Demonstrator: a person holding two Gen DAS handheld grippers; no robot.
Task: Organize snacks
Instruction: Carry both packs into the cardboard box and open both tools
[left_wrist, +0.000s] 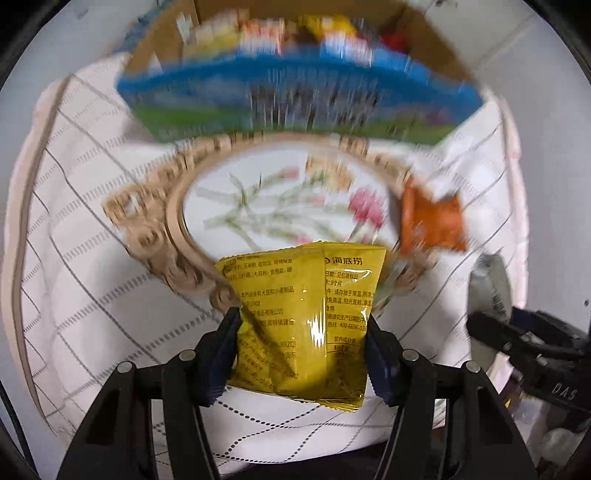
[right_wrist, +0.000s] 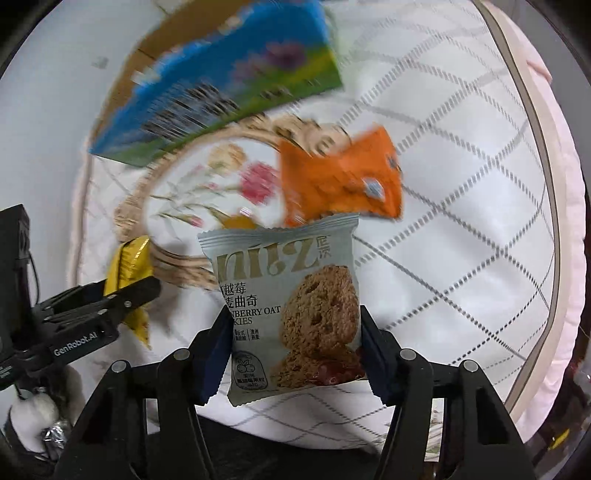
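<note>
My left gripper (left_wrist: 301, 328) is shut on a yellow snack packet (left_wrist: 299, 317) and holds it above the quilted mat. My right gripper (right_wrist: 293, 328) is shut on a grey cranberry oat cookie packet (right_wrist: 291, 306). The right gripper also shows at the right of the left wrist view (left_wrist: 491, 321), and the left gripper with its yellow packet (right_wrist: 127, 273) at the left of the right wrist view. An orange snack packet (left_wrist: 430, 225) (right_wrist: 340, 181) lies at the plate's right edge. A blue and green cardboard box (left_wrist: 288, 96) (right_wrist: 221, 85) holding several snacks stands behind the plate.
A floral plate with a tan lacy rim (left_wrist: 155, 225) (right_wrist: 129, 218) lies on a white quilted mat (left_wrist: 74, 258) (right_wrist: 461, 184) with a pink border. Both views are motion blurred.
</note>
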